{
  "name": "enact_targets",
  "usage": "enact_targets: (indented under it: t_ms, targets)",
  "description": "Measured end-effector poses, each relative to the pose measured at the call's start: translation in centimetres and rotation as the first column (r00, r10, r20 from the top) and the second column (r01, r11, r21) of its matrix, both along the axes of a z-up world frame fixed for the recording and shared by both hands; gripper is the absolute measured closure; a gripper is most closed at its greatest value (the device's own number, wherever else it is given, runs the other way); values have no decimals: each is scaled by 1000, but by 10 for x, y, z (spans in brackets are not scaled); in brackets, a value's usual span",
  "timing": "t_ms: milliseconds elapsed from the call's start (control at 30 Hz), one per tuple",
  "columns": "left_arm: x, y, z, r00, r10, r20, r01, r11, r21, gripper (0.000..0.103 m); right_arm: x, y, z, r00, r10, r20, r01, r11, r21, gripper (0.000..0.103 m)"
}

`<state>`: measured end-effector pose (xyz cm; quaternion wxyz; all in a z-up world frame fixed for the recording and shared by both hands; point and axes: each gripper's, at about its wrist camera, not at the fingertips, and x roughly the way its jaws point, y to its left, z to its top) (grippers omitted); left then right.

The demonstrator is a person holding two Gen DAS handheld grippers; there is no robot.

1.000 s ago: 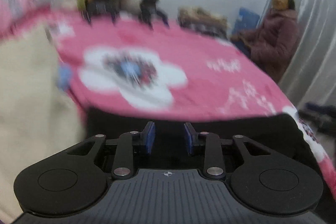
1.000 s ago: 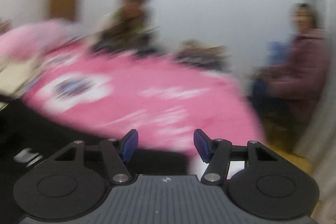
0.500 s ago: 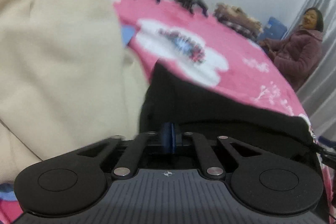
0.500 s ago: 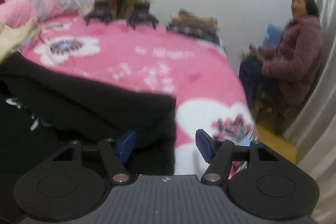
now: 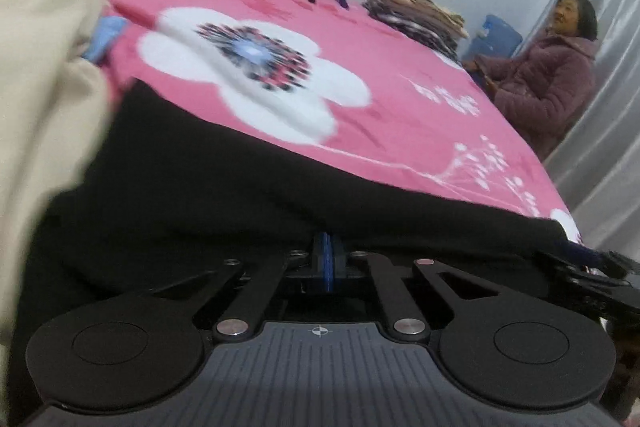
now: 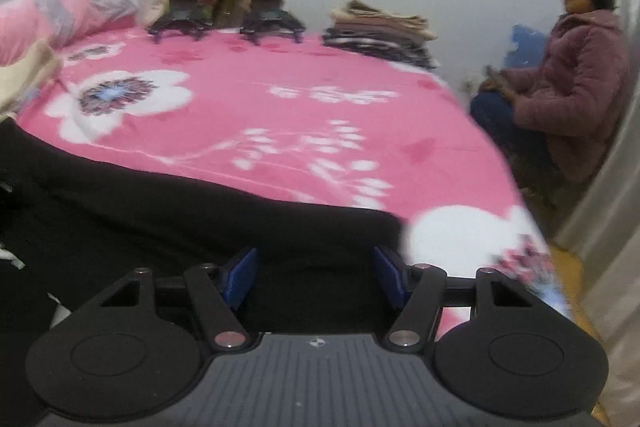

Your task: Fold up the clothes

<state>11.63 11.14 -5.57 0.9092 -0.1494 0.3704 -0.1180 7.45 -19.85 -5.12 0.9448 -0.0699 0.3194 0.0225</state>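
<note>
A black garment [image 5: 224, 183] lies spread across the near side of a pink flowered bed cover [image 5: 400, 99]. My left gripper [image 5: 327, 259] is shut on the garment's near edge, its blue pads pressed together with black cloth over their tips. In the right wrist view the same black garment [image 6: 168, 215] reaches under my right gripper [image 6: 316, 275], which stands open with its blue pads wide apart over the garment's right corner. The right gripper also shows at the far right of the left wrist view [image 5: 592, 267].
A cream garment [image 5: 36, 75] is heaped at the left. A stack of folded clothes [image 6: 380, 31] and two spare grippers [image 6: 224, 15] sit at the bed's far edge. One person leans there; another [image 6: 572, 91] sits to the right by a grey curtain [image 5: 604, 107].
My left gripper went from open to shut on the black garment's edge. The right gripper swung down and in over the garment's right corner and stayed open.
</note>
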Motion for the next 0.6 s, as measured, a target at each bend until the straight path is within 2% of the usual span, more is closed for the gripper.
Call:
enact_targets:
  t_ms: [33, 133, 167, 233, 333, 433, 533, 600]
  targets:
    - [0, 10, 2, 997, 72, -1, -72, 997, 27, 99, -2, 1, 1, 1000, 7, 9, -8, 1000, 4, 35]
    - [-7, 34, 10, 982, 187, -26, -188, 981, -45, 101, -8, 3, 5, 999, 30, 37, -30, 999, 15, 36]
    - [-15, 31, 18, 979, 205, -2, -205, 978, -47, 103, -10, 4, 6, 998, 37, 46, -38, 999, 19, 36]
    - [-26, 16, 31, 987, 143, 70, -139, 988, -59, 103, -15, 6, 8, 997, 51, 65, -53, 998, 25, 36]
    - [-23, -23, 33, 998, -19, 52, 25, 994, -103, 103, -21, 9, 12, 993, 73, 93, -76, 996, 35, 36]
    - [-11, -63, 24, 986, -164, 19, 165, 975, -145, 103, -27, 11, 15, 988, 94, 122, -100, 994, 44, 36]
    - [5, -87, 5, 966, -253, -53, 233, 943, -238, 103, -27, 23, 12, 981, 109, 160, -119, 991, 54, 36]
    - [10, -92, -10, 963, -247, -105, 213, 943, -257, 102, -15, 28, 6, 990, 83, 113, -91, 994, 65, 36]
